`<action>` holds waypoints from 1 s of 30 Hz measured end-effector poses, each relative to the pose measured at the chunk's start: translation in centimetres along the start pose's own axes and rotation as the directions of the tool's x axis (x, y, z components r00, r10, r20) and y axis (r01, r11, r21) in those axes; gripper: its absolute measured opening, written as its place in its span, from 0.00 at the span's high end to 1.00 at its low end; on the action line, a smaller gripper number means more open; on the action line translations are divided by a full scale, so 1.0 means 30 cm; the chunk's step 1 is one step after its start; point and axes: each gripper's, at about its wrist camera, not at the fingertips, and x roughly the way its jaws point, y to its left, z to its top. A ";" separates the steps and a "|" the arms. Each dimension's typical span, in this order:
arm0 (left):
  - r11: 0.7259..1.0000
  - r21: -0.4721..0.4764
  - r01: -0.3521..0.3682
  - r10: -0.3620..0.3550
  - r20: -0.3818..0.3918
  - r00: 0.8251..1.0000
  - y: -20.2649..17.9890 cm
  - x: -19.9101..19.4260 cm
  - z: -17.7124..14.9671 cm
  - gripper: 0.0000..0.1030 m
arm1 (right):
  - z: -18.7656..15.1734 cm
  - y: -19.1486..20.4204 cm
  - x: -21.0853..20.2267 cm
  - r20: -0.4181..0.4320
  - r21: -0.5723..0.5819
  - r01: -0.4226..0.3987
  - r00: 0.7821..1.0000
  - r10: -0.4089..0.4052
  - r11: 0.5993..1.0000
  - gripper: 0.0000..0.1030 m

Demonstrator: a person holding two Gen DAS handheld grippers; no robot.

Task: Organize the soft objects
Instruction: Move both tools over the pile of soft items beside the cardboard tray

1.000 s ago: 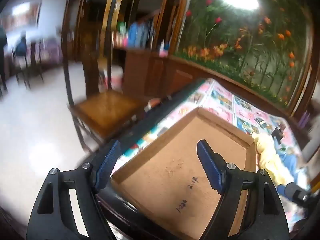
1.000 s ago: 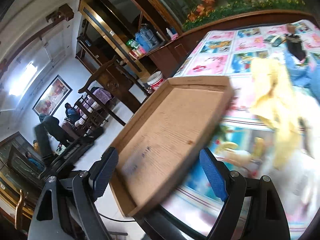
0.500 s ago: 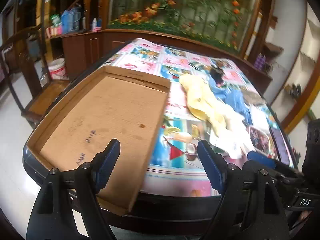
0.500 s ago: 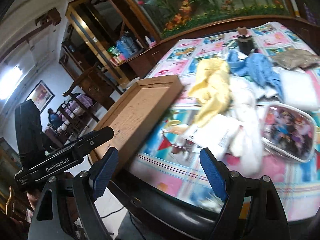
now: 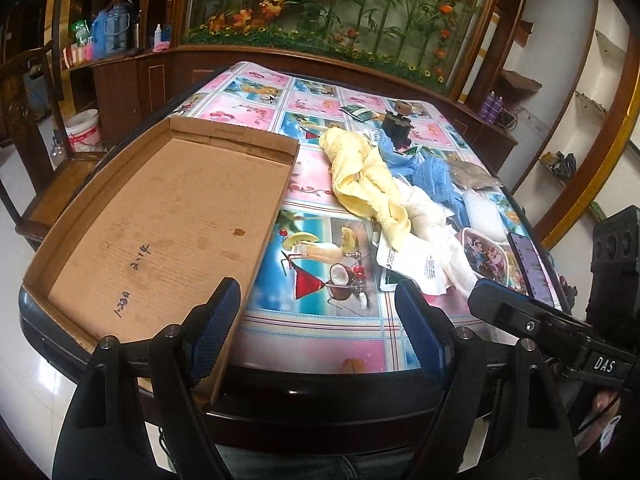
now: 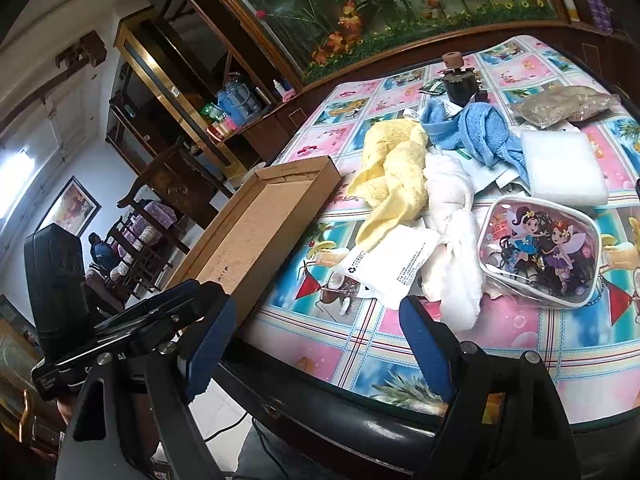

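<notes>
- Standing at the near edge of the table [image 5: 320, 344], I see both tools held back from it, nothing picked up yet.
- The left gripper [image 5: 320, 324] has its jaws spread wide and empty; the right gripper [image 6: 312, 332] is the same, wide apart and holding nothing.
- The soft things lie heaped on the right half of the patterned cloth: a yellow towel [image 5: 360, 176], a white towel [image 6: 452, 216] and a blue towel [image 6: 476, 128], overlapping one another.
- The cardboard tray [image 5: 160, 216] sits bare on the left half, just beside the heap (presumably where the towels are meant to go).
- The yellow towel runs long from the far side toward the near edge, its near end lying over a white printed packet [image 6: 392, 260].
- Ahead and slightly right of the right jaws is the heap, so I judge the right hand nearer; the left faces the tray's near corner.
- A cartoon pouch [image 6: 540, 252] and a white pad [image 6: 560, 168] crowd the towels' right side.
</notes>
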 end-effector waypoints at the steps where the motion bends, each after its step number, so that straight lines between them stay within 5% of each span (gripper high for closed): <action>1: 1.000 0.002 0.000 0.000 -0.003 1.000 -0.008 0.008 0.002 0.22 | 0.004 -0.005 0.006 -0.002 0.001 -0.004 1.000 0.004 1.000 0.19; 14: 0.999 -0.040 0.009 -0.010 -0.031 0.999 0.042 0.059 0.122 0.22 | 0.104 -0.056 0.066 -0.002 0.006 -0.037 0.999 0.038 0.999 0.22; 30: 0.998 -0.064 0.012 -0.017 -0.071 0.997 0.079 0.181 0.284 0.22 | 0.280 -0.105 0.220 -0.057 0.032 0.049 0.997 -0.048 0.998 0.36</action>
